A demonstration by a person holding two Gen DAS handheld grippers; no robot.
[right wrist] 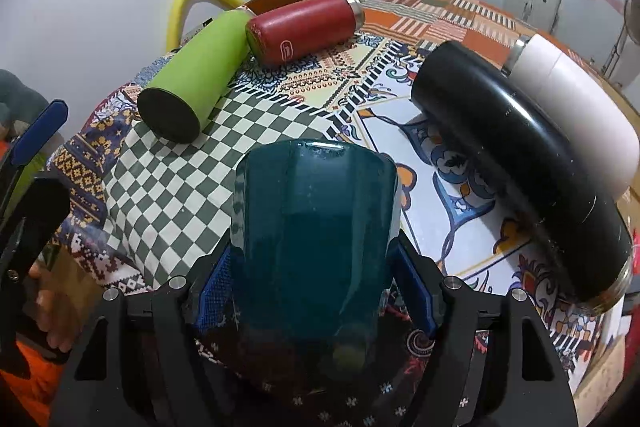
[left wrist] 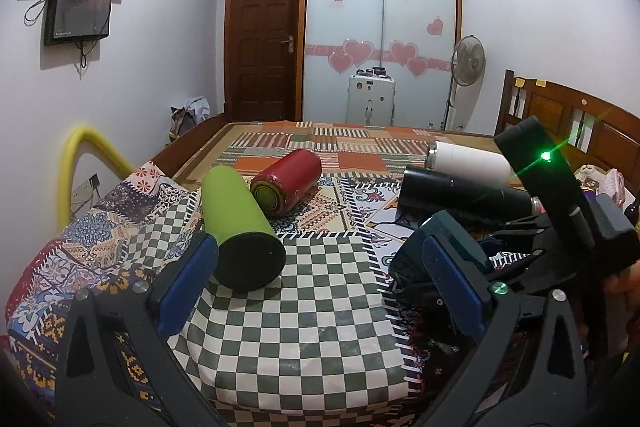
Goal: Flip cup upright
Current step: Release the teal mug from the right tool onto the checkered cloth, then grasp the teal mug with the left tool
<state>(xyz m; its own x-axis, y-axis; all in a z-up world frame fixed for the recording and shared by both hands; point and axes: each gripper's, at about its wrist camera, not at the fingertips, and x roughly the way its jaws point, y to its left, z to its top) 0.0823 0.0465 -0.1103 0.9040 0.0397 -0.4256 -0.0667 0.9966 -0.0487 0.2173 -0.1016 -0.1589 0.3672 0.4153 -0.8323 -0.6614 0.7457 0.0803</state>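
Observation:
A dark teal cup (right wrist: 312, 227) lies on its side on the patterned cloth, its base pointing away from the right wrist camera. My right gripper (right wrist: 312, 291) is shut on the teal cup, blue pads pressed against both of its sides. In the left wrist view the teal cup (left wrist: 412, 259) shows partly behind my left gripper's right finger. My left gripper (left wrist: 320, 279) is open and empty over the checkered cloth, its left pad (left wrist: 188, 283) close beside the green bottle (left wrist: 240, 223).
A green bottle (right wrist: 192, 79), a red bottle (right wrist: 304, 27), a black bottle (right wrist: 516, 163) and a white bottle (right wrist: 572, 107) all lie on their sides on the bed. The headboard (left wrist: 560, 107) is at the right, a yellow rail (left wrist: 80, 163) at the left.

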